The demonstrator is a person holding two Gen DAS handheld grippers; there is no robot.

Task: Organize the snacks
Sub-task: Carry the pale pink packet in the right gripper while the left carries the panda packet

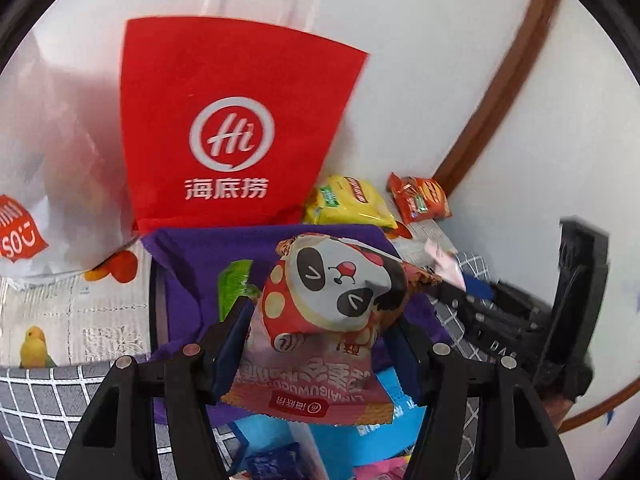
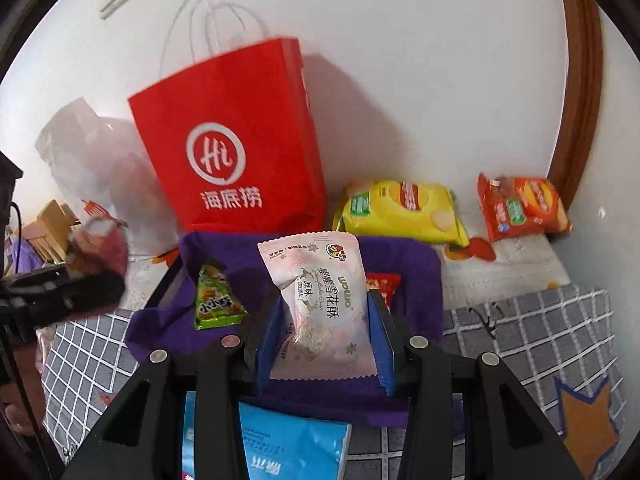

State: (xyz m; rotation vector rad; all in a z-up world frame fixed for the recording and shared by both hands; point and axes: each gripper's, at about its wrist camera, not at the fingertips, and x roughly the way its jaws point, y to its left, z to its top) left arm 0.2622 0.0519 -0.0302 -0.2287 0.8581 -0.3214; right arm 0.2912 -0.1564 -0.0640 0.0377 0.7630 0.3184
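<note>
My left gripper is shut on a pink and red panda snack packet, held above the purple fabric bin. My right gripper is shut on a pale pink nougat packet, held over the same purple bin. Inside the bin lie a green snack packet and a red packet, partly hidden. The right gripper shows as a black shape at the right of the left wrist view. The left gripper shows blurred at the left of the right wrist view.
A red paper bag stands against the wall behind the bin. A yellow chip bag and an orange chip bag lie at the back right. A white plastic bag sits left. Blue packets lie near me on the grey checked cloth.
</note>
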